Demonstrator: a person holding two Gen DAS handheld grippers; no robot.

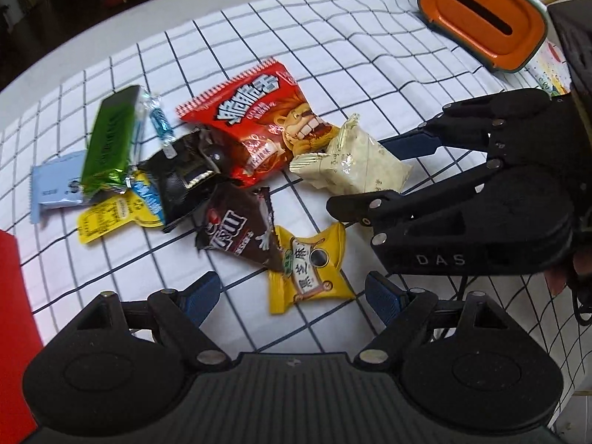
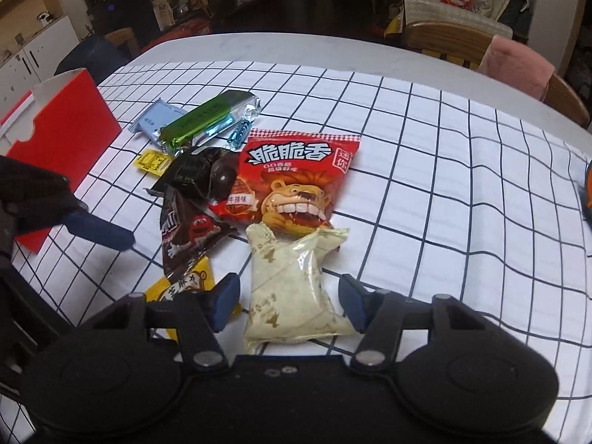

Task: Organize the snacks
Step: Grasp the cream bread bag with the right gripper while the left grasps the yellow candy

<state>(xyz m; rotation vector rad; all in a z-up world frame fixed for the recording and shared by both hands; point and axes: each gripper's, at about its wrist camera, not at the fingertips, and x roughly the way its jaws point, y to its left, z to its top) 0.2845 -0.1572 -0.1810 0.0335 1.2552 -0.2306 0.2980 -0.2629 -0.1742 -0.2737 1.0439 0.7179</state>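
While the snacks lie heaped in the middle of the checked cloth (image 2: 444,192), the surface (image 2: 296,48) beyond and to the right of them is bare grid, with its rounded far edge backed by wooden chairs (image 2: 451,42).

At the left edge stands a red cardboard box (image 2: 70,129), its top flaps open; its inside cannot be seen from either view. Just right of it lie a pale blue packet (image 2: 155,122) and a green bar wrapper (image 2: 207,118) leaning over it, then a black pouch (image 2: 188,174) and a brown M&M's bag (image 2: 192,233). A yellow sesame-snack packet (image 1: 307,270) lies between the fingers of the left gripper (image 1: 296,296), which stand wide apart and do not touch it. Next comes the red lion crisp bag (image 2: 292,181), its lower edge overlapping the cream packet (image 2: 292,296).

The right gripper (image 2: 288,303) straddles the cream packet; its fingers (image 2: 225,299) sit close at either side, the right one at the wrapper's edge, though whether they press it I cannot tell.

At the far right an orange-lidded container (image 1: 484,18) lies tilted, slot facing the left wrist camera, contents hidden.
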